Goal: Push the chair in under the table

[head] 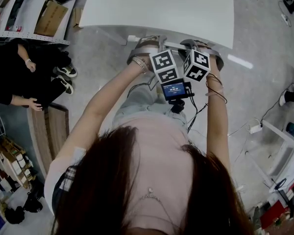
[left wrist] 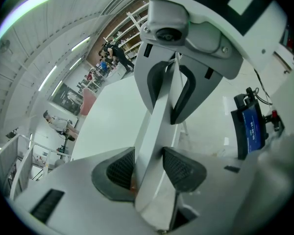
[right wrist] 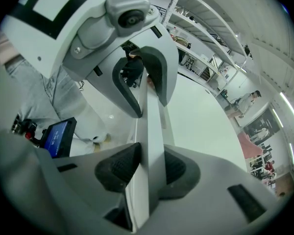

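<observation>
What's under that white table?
Only the chair's white back rail shows at the near edge of the table, clamped by the left tool and right tool. The table covers whatever lies beneath, so the rest of the chair cannot be seen.

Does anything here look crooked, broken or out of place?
Nothing stands out. The left gripper and right gripper both clamp the chair back, which runs along the table edge; no damage shows.

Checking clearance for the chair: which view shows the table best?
Head view: the white table spreads wide, seen from above. Both gripper views catch only a patch of its top behind the clamped chair rail.
</observation>
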Available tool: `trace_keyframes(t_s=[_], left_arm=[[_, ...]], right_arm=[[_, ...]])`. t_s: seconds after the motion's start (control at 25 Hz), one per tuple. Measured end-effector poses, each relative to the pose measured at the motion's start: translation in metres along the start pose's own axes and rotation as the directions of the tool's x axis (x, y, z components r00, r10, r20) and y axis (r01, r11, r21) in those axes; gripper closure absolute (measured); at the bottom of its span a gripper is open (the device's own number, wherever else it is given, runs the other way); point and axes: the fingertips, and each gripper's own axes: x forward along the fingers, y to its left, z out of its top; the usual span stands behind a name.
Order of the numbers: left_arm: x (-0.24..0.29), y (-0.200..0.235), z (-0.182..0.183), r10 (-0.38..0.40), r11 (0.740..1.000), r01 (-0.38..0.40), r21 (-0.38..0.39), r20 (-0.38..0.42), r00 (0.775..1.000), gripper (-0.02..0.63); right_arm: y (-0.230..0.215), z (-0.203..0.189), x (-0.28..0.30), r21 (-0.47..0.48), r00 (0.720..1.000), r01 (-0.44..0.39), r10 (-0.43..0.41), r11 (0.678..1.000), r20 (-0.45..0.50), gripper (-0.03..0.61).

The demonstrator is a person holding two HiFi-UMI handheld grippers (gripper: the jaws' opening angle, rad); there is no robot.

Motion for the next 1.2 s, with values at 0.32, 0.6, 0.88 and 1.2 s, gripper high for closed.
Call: trace_keyframes(t_s=[0.32, 0.6, 0.88, 1.2], left_arm=[[0.002, 0.002, 0.001, -0.009, 1.0, 0.009, 0.004, 0.001, 1.0, 0.434], [0.005, 0.007, 0.004, -0.012, 1.0, 0.012, 0.007, 0.0, 1.0, 0.434], [0.008, 0.014, 0.005, -0.002, 1.0, 0.002, 0.019, 0.013, 1.0, 0.434], [0.012, 0.026, 0.009, 0.0, 1.0, 0.0, 0.019, 0.015, 1.0, 0.434]], right_arm=[[-0.002, -0.001, 0.002, -0.001, 1.0, -0.002, 0.002, 1.0, -0.006, 0.459], [-0.007, -0.003, 0.004, -0.009, 1.0, -0.001, 0.001, 1.0, -0.016, 0.459], [-0.014, -0.004, 0.006, -0.014, 1.0, 0.007, -0.008, 1.0, -0.027, 0.459], [-0.026, -0.005, 0.008, -0.017, 0.999, 0.013, -0.014, 1.0, -0.031, 0.459]])
